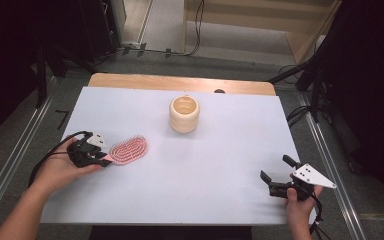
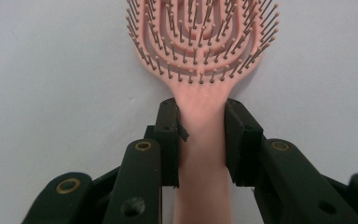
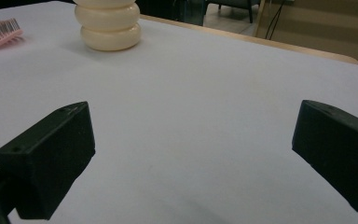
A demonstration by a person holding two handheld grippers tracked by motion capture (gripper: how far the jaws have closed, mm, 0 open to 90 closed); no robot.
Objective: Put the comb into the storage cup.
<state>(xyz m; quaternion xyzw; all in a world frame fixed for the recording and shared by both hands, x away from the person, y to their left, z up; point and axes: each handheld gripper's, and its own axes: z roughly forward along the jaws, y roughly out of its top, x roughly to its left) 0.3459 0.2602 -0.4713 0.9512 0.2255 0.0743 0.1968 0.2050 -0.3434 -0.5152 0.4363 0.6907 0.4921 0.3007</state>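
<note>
The left gripper (image 1: 101, 157) sits at the near left of the table, its two black jaws pressed against either side of the handle of a pink hairbrush (image 1: 128, 149). In the left gripper view the jaws (image 2: 200, 135) clamp the handle just below the brush head (image 2: 200, 37), and the bristles point up, away from the white surface. The brush lies flat on the table, its head pointing to the right and slightly away. A black cable runs from this gripper back past the person's left hand (image 1: 62, 170).

The right gripper (image 1: 275, 175) rests at the near right edge of the table, held in the person's right hand (image 1: 300, 197). Its jaws stand wide apart with nothing between them; the right gripper view shows bare white surface in the gap (image 3: 193, 154).

A cream cup (image 1: 184, 114) with a ribbed, stacked-ring body stands upright near the far middle of the table, well apart from both grippers and the brush.

The table (image 1: 220, 190) is covered by a plain white sheet, with a wooden edge (image 1: 180, 82) showing along the far side. Around it is grey carpet, metal rails on both sides, dark stands and cables on the floor. No writing can be read.
</note>
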